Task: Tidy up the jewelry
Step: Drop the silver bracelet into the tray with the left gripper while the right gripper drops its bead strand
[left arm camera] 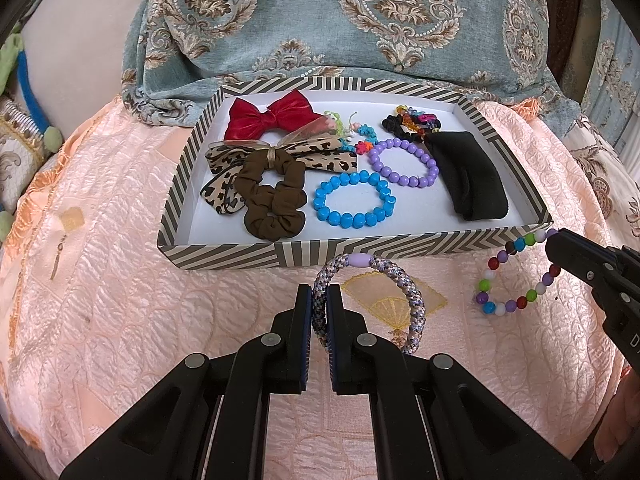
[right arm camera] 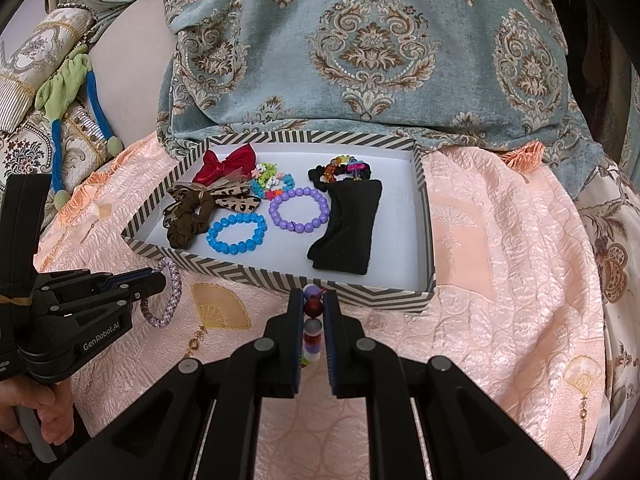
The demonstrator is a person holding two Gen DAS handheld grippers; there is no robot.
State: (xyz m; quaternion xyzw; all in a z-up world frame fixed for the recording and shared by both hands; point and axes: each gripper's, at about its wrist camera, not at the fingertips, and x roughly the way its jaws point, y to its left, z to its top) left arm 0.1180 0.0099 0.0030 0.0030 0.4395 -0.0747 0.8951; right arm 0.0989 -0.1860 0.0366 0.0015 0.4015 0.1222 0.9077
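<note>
My left gripper (left arm camera: pixel 319 294) is shut on a braided lilac hair tie (left arm camera: pixel 404 284) with a pale purple bead, held just in front of the striped tray (left arm camera: pixel 360 250). In the right wrist view the left gripper (right arm camera: pixel 160 280) holds the same hair tie (right arm camera: pixel 170 304) at the tray's near left corner. My right gripper (right arm camera: pixel 312 300) is shut on a multicoloured bead bracelet (right arm camera: pixel 312 320). The bracelet (left arm camera: pixel 516 276) hangs from the right gripper (left arm camera: pixel 554 240) off the tray's near right corner. The tray (right arm camera: pixel 424 216) holds a blue bracelet (left arm camera: pixel 354 200), a purple bracelet (left arm camera: pixel 402 164), a brown scrunchie (left arm camera: pixel 270 196), bows and a black band (left arm camera: pixel 468 176).
The tray lies on a peach quilted cover (left arm camera: pixel 120 280), with a blue patterned cushion (left arm camera: pixel 340 20) right behind it. A green and blue fabric item (right arm camera: pixel 76 92) lies at the far left. A person's hand (right arm camera: pixel 44 412) grips the left tool's handle.
</note>
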